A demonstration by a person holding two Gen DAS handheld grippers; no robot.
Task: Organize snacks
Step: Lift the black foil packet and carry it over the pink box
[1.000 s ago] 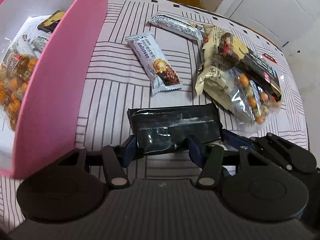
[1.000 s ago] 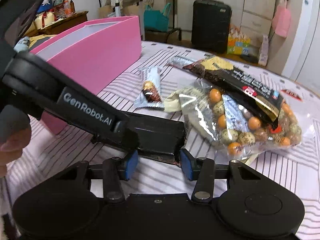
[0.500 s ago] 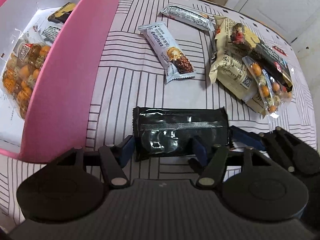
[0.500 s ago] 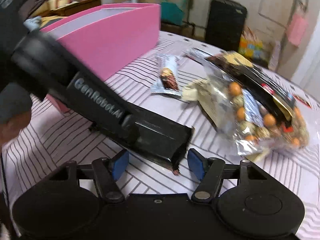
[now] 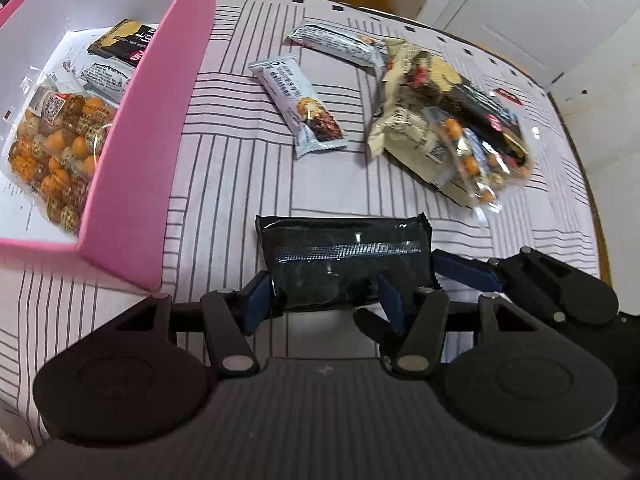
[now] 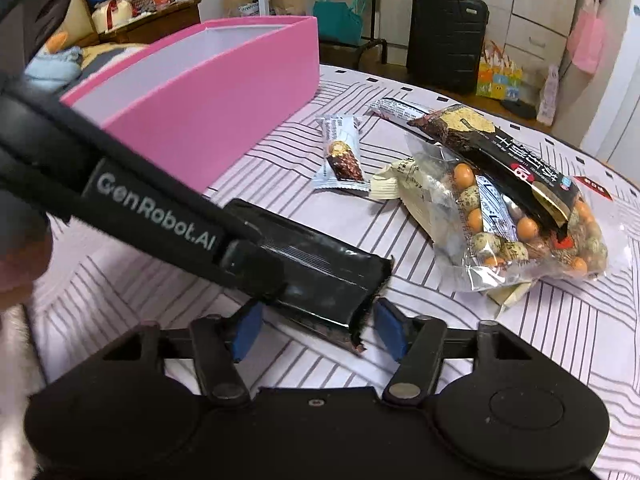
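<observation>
Left claw (image 5: 324, 300): matte black body with two rounded, disc-like lobes at its base, each bearing a faint embossed circle. Two short black link arms run forward, each pinned by a silver rivet. Finger pads (image 5: 256, 300) are dark blue. The centre plate is ribbed dark grey.

Right claw (image 6: 316, 330): same build, black lobes, silver rivets on the link arms, one small screw at the centre of the body, blue finger pads (image 6: 390, 330).

White lettering "GenRobot.AI" runs along a black arm. Bare skin of a hand (image 6: 20, 264) shows at the left edge.
</observation>
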